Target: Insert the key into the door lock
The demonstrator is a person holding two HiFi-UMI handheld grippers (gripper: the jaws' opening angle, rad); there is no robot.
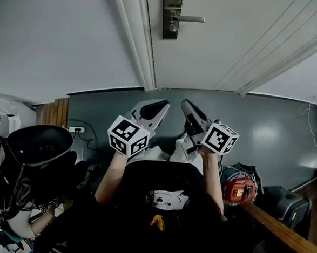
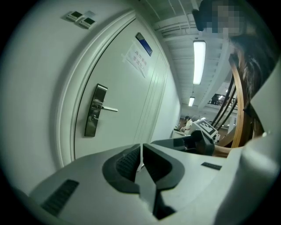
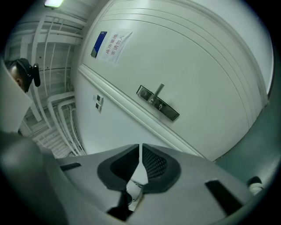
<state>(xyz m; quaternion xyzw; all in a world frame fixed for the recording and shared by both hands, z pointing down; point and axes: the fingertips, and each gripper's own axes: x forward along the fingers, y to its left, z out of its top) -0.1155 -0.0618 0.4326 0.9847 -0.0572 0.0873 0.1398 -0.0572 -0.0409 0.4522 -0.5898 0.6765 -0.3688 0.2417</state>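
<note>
The door lock (image 1: 171, 13) is a dark metal plate with a lever handle (image 1: 190, 18) on a white door, far above both grippers in the head view. My left gripper (image 1: 162, 104) and right gripper (image 1: 186, 104) are held side by side, tips toward the door and well short of it. In the left gripper view the lock (image 2: 94, 110) stands left of the shut left gripper (image 2: 141, 147). The right gripper view shows the lock (image 3: 158, 103) tilted above the shut right gripper (image 3: 140, 147). No key shows past either tip. A pale bit low between the right jaws cannot be identified.
The white door frame (image 1: 138, 35) runs left of the lock. A paper notice (image 2: 138, 59) hangs high on the door. On the floor are a black helmet-like object (image 1: 31, 163) at left, a red tool (image 1: 239, 189) and a wooden rail (image 1: 281, 234) at right.
</note>
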